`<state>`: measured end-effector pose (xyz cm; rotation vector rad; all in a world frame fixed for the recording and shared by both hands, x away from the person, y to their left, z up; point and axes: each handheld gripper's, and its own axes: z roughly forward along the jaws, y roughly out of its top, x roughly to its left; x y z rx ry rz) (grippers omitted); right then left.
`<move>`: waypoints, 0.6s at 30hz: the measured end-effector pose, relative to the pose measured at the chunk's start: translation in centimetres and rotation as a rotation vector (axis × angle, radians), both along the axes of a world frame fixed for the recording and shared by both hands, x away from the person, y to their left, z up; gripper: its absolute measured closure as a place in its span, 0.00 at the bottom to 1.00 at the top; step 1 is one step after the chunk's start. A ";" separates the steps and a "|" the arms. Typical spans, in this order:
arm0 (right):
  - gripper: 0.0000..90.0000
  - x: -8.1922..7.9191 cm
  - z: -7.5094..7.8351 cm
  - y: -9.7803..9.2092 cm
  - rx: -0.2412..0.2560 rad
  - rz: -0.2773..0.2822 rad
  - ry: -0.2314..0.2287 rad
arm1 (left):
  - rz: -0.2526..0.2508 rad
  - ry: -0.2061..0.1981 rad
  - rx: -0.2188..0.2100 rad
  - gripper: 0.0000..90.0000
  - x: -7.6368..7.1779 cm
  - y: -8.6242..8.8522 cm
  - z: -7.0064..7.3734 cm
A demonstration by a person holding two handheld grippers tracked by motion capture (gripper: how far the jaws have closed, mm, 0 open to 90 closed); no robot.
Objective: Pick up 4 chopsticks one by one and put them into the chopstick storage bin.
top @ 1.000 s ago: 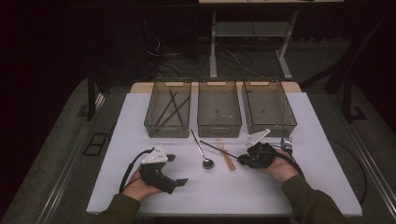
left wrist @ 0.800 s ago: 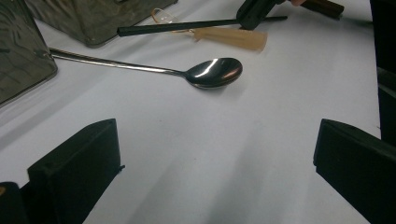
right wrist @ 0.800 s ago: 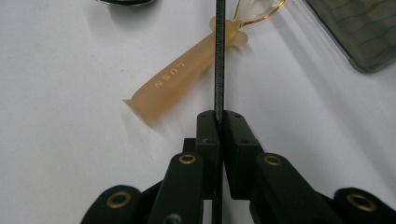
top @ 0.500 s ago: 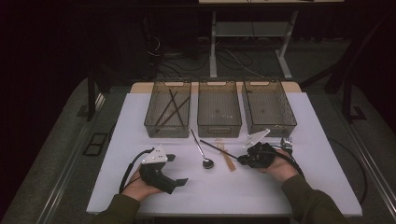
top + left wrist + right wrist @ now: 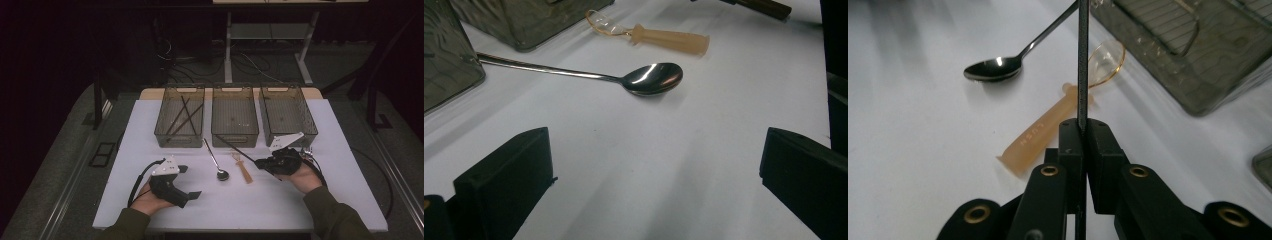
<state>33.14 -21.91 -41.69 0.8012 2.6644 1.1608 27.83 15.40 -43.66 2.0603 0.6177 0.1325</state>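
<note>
My right gripper (image 5: 260, 162) is shut on one end of a thin black chopstick (image 5: 235, 148), which slants up and left toward the middle bin (image 5: 235, 139). In the right gripper view the chopstick (image 5: 1082, 60) rises straight out of the closed right gripper (image 5: 1082, 131). A metal spoon (image 5: 215, 161) and an amber plastic spoon (image 5: 243, 169) lie on the white table between my hands. My left gripper (image 5: 190, 181) rests open at the front left; in the left gripper view the left gripper (image 5: 654, 175) holds nothing, and the metal spoon (image 5: 651, 79) lies ahead of it.
Three dark mesh bins stand in a row at the back: the left bin (image 5: 161, 134) holds several black chopsticks, and the right bin (image 5: 287, 90) sits just beyond my right hand. Bare white table (image 5: 240, 205) stretches along the front edge.
The chopstick's far tip has swung slightly toward the bins in my right gripper. The left gripper has stayed put.
</note>
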 end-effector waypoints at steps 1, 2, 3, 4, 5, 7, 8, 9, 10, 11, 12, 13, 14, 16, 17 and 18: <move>0.95 0.0 0.1 0.0 0.007 -0.005 -0.003 | 0.000 0.000 -0.001 0.00 0.0 0.0 0.0; 0.95 0.1 0.2 0.0 0.015 -0.011 -0.003 | 0.001 0.001 -0.002 0.00 0.0 0.0 0.0; 0.95 0.1 0.3 0.0 0.026 -0.018 -0.003 | 0.001 0.001 -0.001 0.00 0.0 0.0 0.0; 0.95 0.2 0.4 0.0 0.040 -0.028 -0.003 | 0.001 0.001 0.000 0.00 0.0 0.0 0.0; 0.95 0.3 0.6 0.0 0.052 -0.035 -0.005 | 0.000 0.000 0.001 0.00 0.1 0.0 0.0; 0.95 0.3 0.9 0.1 0.068 -0.051 -0.014 | 0.001 0.001 0.001 0.00 0.1 0.0 0.0; 0.95 0.3 1.1 0.2 0.077 -0.058 -0.018 | 0.001 0.002 0.001 0.00 0.1 0.0 0.0; 0.95 0.4 1.3 0.3 0.087 -0.065 -0.018 | 0.001 0.001 0.002 0.00 0.1 0.0 0.0; 0.95 0.4 1.5 0.4 0.099 -0.069 -0.021 | 0.001 0.003 0.004 0.00 0.0 0.0 0.0; 0.95 0.4 1.6 0.5 0.107 -0.074 -0.022 | 0.002 0.002 0.002 0.00 0.0 0.0 0.0; 0.95 0.4 1.7 0.7 0.113 -0.075 -0.022 | 0.004 0.001 0.001 0.00 0.0 0.0 0.0; 0.95 0.4 1.8 0.8 0.120 -0.078 -0.027 | 0.003 0.002 0.001 0.00 0.0 0.0 0.0; 0.95 0.5 1.9 1.0 0.126 -0.084 -0.027 | 0.004 0.001 -0.001 0.00 0.0 0.0 0.0; 0.95 0.6 2.0 1.3 0.136 -0.088 -0.026 | 0.003 0.001 0.001 0.00 0.0 0.0 0.0; 0.95 0.6 2.1 1.4 0.138 -0.089 -0.026 | 0.002 0.001 0.001 0.00 0.0 0.0 0.0; 0.95 0.7 2.1 1.6 0.140 -0.092 -0.030 | 0.002 0.001 0.001 0.00 0.0 0.1 0.0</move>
